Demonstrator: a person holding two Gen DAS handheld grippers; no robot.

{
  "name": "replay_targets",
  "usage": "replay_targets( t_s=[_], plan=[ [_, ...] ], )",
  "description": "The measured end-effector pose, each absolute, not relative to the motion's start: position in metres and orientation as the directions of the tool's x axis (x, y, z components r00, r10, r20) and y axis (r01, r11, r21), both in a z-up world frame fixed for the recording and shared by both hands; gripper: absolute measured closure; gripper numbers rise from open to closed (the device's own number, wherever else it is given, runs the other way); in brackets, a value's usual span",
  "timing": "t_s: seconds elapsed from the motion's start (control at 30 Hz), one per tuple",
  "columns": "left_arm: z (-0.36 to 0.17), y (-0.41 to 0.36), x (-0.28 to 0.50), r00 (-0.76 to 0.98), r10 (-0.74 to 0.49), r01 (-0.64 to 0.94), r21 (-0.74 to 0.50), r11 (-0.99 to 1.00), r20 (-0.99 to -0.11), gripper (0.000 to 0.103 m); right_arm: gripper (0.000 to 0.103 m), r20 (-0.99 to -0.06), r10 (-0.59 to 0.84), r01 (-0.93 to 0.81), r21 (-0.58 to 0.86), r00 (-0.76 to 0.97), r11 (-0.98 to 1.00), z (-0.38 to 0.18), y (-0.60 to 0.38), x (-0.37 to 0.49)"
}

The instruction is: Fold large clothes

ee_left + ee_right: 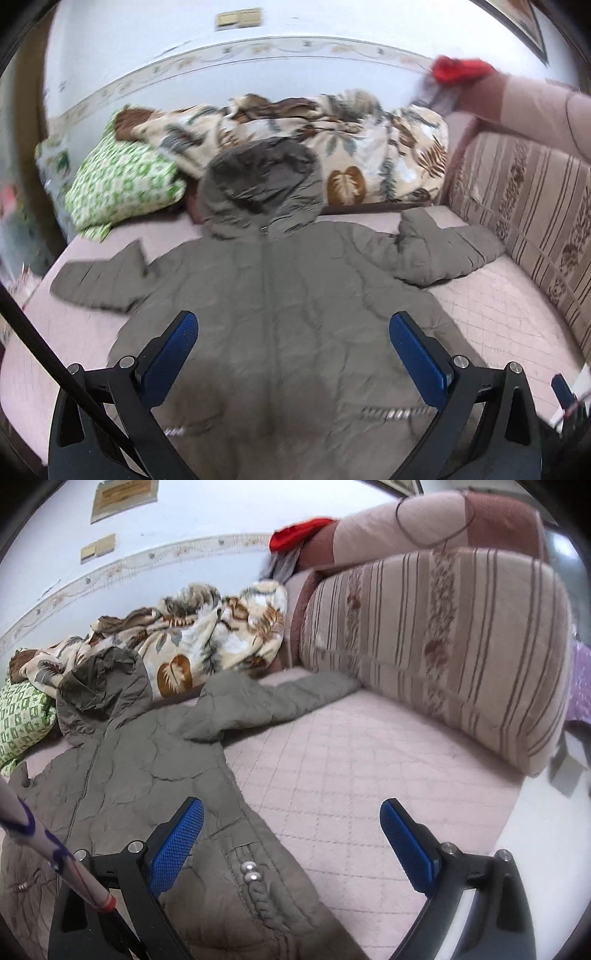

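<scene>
Both grippers are rocking the same look: left gripper [293, 354] and right gripper [291, 843] are wearing black angular frames, and their fingers [170, 356] [175, 845] are sporting textured blue pads, with round silver screws [460, 361] showing at the pivots.

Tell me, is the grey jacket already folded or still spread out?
Spread out. The jacket lies flat on the bed, both sleeves out sideways, hood up top.

Pink quilted bed [369, 760]: grey hooded coat [280, 295] spread flat; leaf-print blanket [332, 147], green pillow [118, 184], striped cushion [443, 635] at edges.
</scene>
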State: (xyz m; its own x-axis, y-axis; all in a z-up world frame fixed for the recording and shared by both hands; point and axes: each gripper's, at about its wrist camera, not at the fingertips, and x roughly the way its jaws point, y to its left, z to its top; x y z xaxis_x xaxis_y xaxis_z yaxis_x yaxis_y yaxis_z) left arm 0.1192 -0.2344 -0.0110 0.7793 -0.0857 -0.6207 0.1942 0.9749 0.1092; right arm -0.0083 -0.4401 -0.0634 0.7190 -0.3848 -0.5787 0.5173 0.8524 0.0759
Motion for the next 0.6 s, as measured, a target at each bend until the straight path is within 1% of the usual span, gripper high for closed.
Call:
replay_targets(
  t_s=[0.1, 0.17, 0.3, 0.4, 0.47, 0.6],
  plan=[
    [-0.018, -0.27, 0.137, 0.783, -0.091, 0.224, 0.143, 0.964, -0.615, 0.0, 0.005, -0.589, -0.367, 0.516, 0.101, 0.72, 0.85, -0.067, -0.445, -0.005],
    [-0.02, -0.286, 0.142, 0.782, -0.102, 0.239, 0.144, 0.96, -0.615, 0.0, 0.004, -0.589, -0.362, 0.523, 0.122, 0.722, 0.844, -0.071, -0.45, -0.007],
    [-0.03, -0.304, 0.15, 0.76, -0.125, 0.256, 0.116, 0.96, -0.638, 0.0, 0.004, -0.633, -0.33, 0.531, 0.153, 0.7, 0.833, -0.081, -0.462, -0.001],
    [-0.035, -0.305, 0.153, 0.733, -0.138, 0.259, 0.085, 0.962, -0.666, 0.0, 0.004, -0.651, -0.299, 0.524, 0.178, 0.697, 0.833, -0.086, -0.465, 0.003],
    [-0.038, -0.3, 0.156, 0.715, -0.137, 0.254, 0.071, 0.965, -0.686, 0.0, 0.004, -0.643, -0.3, 0.514, 0.17, 0.704, 0.841, -0.085, -0.461, 0.004],
    [-0.035, -0.28, 0.151, 0.71, -0.123, 0.225, 0.058, 0.973, -0.693, 0.0, 0.004, -0.644, -0.3, 0.496, 0.143, 0.704, 0.857, -0.085, -0.449, 0.01]
  ],
)
